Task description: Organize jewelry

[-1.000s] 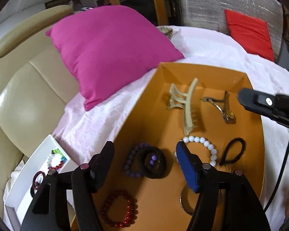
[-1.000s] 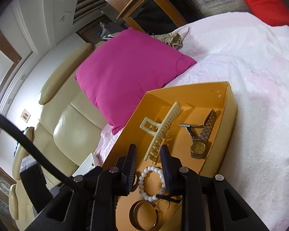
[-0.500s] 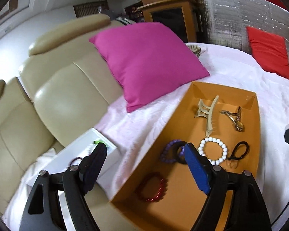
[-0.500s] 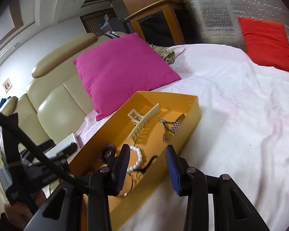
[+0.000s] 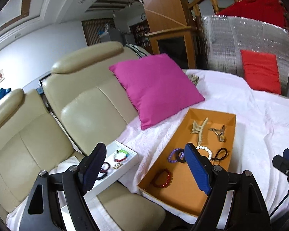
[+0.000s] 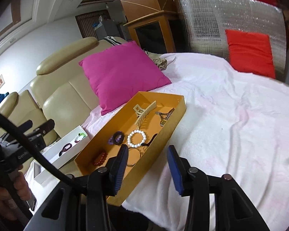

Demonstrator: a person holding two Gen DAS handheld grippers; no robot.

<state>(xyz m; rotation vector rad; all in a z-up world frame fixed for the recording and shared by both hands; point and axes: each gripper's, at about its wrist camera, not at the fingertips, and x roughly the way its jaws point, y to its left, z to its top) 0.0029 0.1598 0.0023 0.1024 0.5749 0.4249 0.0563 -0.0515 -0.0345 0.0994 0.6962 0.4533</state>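
Both wrist views look obliquely down from above and near at the shallow orange cardboard tray (image 5: pixel 185 190) (image 6: pixel 163 134); left view centre-right, right view centre-left.

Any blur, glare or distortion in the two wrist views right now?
Left wrist view: strong fisheye bowing, dark corner vignette; orange tray sharp, silver foil panel sparkles with glare. Right wrist view: same curvature, white sheet bright but its folds stay visible; slight softness toward the rim.

Even, bright indoor light — soft shadows on the white sheet (image 6: pixel 231 115); fisheye bends and darkens the edges, with slight motion blur.
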